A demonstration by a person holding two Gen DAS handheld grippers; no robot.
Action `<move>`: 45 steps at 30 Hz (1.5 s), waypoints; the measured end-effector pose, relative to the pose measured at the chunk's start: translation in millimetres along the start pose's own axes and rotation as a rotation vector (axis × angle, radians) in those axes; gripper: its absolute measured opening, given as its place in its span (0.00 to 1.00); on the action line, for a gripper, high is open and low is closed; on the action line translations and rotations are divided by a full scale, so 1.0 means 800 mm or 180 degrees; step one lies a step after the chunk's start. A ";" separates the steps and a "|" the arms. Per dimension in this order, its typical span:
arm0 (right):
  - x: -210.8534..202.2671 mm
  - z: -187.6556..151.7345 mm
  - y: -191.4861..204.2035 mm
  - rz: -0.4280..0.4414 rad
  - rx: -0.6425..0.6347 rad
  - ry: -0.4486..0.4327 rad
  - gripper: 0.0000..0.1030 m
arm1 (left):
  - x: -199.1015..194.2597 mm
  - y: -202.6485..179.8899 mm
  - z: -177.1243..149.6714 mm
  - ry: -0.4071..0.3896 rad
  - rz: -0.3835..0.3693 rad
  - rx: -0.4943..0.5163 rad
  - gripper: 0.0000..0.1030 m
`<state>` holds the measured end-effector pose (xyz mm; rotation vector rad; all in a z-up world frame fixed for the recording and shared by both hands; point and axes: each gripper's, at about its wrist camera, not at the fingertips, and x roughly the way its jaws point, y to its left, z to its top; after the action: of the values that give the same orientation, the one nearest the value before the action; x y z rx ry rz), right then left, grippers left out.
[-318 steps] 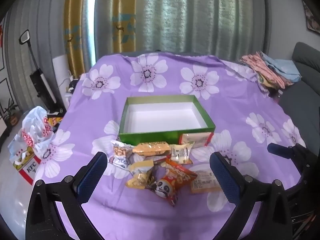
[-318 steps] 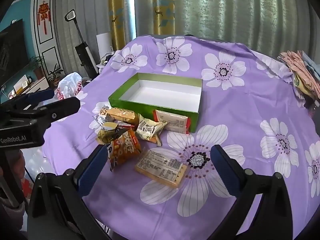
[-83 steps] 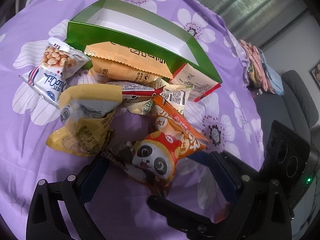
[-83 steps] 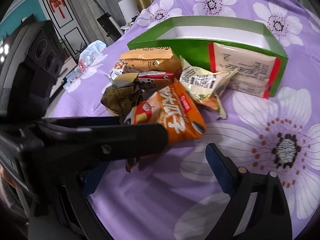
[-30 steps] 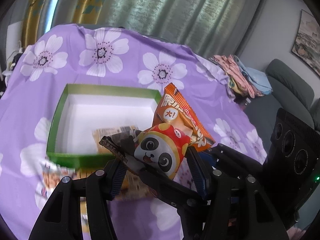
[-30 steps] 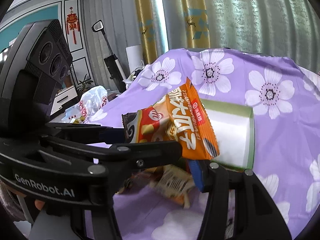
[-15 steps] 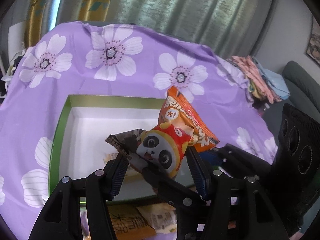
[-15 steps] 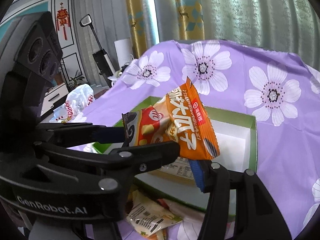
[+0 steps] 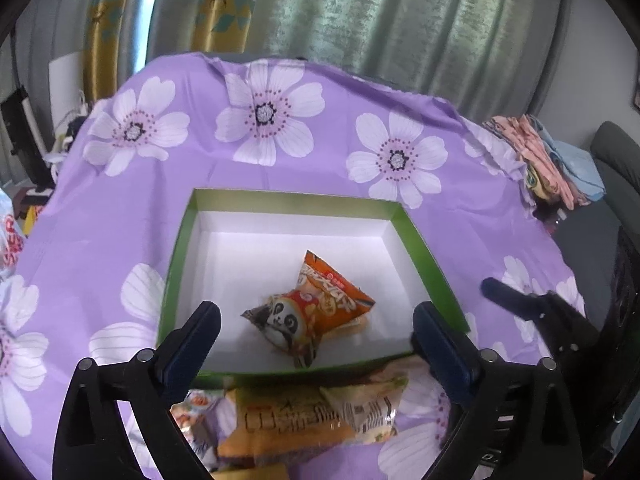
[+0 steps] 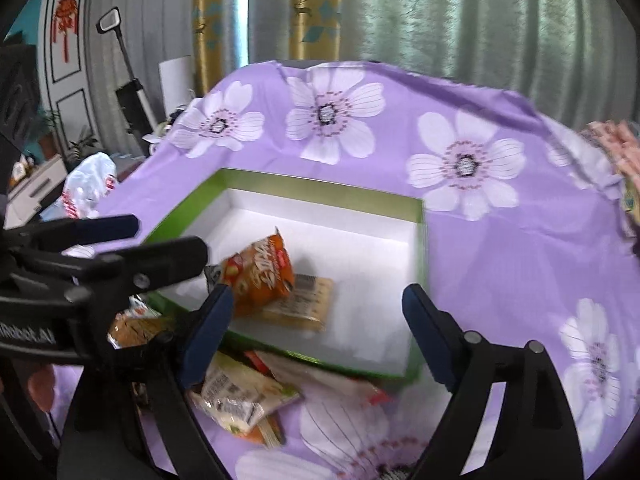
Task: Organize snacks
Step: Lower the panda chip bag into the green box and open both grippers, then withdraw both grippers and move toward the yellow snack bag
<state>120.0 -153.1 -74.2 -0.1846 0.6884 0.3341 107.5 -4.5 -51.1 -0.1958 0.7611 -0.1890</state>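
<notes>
An orange panda snack bag (image 9: 316, 312) lies inside the green box (image 9: 424, 248) with a white floor, on top of a flat tan packet (image 10: 308, 304). The bag also shows in the right wrist view (image 10: 260, 276), in the same box (image 10: 420, 248). My left gripper (image 9: 316, 340) is open and empty, just above the box's near edge. My right gripper (image 10: 316, 320) is open and empty over the box's near right part. The left gripper's fingers (image 10: 152, 260) cross the right wrist view at the left.
Several snack packets lie on the purple flowered cloth in front of the box: an orange one (image 9: 288, 420), a pale one (image 10: 240, 400). Folded clothes (image 9: 536, 160) sit at the far right, a grey sofa (image 9: 616, 160) beyond. A white bag (image 10: 84, 184) is left of the table.
Both grippers held the panda bag above the box. They have opened, and the bag now lies in the box on the tan packet.
</notes>
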 end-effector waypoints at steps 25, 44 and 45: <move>-0.142 -0.036 0.021 -0.0378 -0.0105 -0.0324 1.00 | -0.125 -0.010 -0.064 -0.0274 0.0186 0.0088 0.98; -0.147 -0.075 0.037 0.0048 0.0012 -0.0095 1.00 | -0.133 0.068 -0.119 -0.0007 0.0356 -0.0397 0.98; -0.143 -0.077 0.040 0.0093 -0.0002 -0.0067 1.00 | -0.130 0.069 -0.121 0.0021 0.0354 -0.0389 0.98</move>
<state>-10.8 -168.0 -48.6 -0.1716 0.6706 0.3638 -28.5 63.6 -64.3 -0.2680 0.7886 -0.0376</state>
